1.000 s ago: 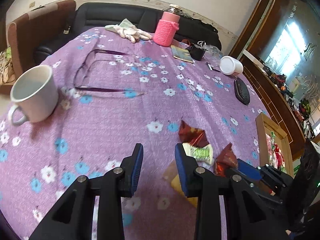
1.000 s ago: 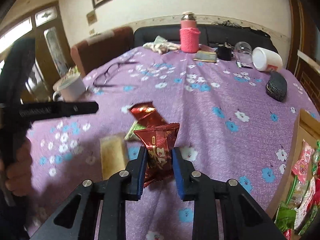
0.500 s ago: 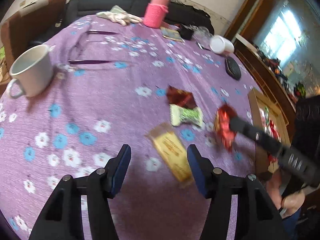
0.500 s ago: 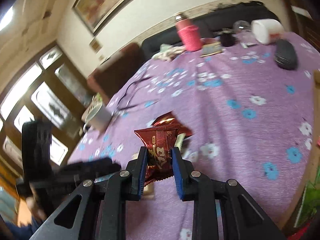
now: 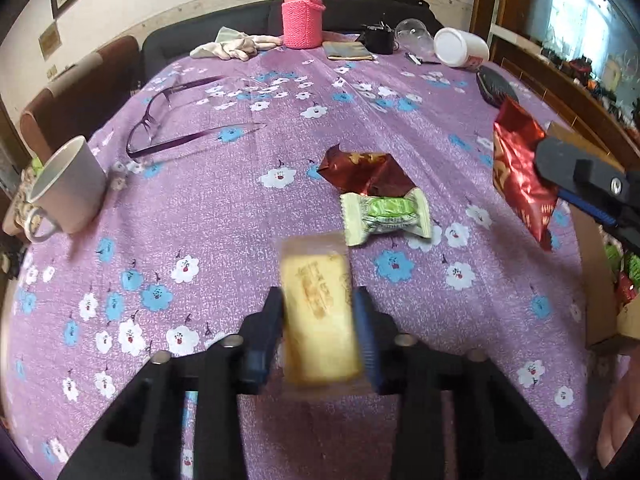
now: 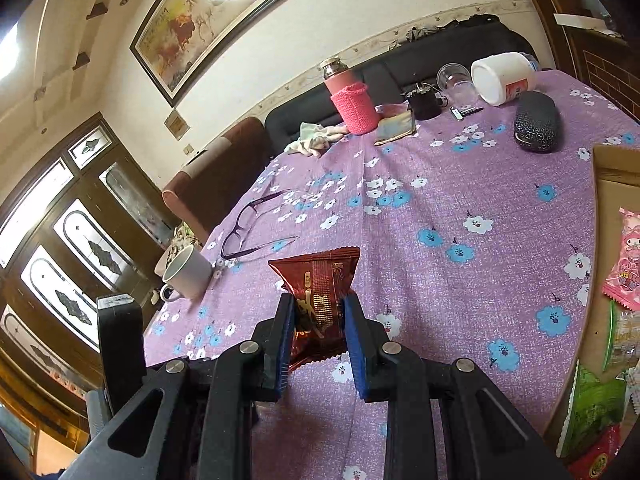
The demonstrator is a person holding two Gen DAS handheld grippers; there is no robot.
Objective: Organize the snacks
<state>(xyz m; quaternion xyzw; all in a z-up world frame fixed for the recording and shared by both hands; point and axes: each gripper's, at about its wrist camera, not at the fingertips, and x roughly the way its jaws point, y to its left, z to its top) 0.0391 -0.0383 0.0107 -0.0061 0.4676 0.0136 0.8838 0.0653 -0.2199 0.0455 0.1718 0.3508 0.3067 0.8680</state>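
A yellow snack packet (image 5: 318, 312) lies on the purple flowered tablecloth (image 5: 224, 216) between the blue pads of my left gripper (image 5: 319, 300). Its jaws are closing and the pads touch both long sides of the packet. My right gripper (image 6: 318, 300) is shut on a shiny red snack packet (image 6: 320, 276) and holds it clear of the table; the left wrist view has this red packet (image 5: 518, 172) at the right. A dark red packet (image 5: 364, 172) and a green-and-white candy (image 5: 386, 214) lie just beyond the yellow one.
A cardboard box (image 6: 608, 168) with several snacks stands at the table's right edge. A white mug (image 5: 68, 188) and purple glasses (image 5: 160, 128) lie to the left. At the back are a pink bottle (image 5: 302, 12), a white jar (image 5: 460, 46) and a dark case (image 5: 496, 86).
My left gripper opened wide, moved over the yellow packet and closed around it. My right gripper carried the red packet up and to the right, rolling as it went.
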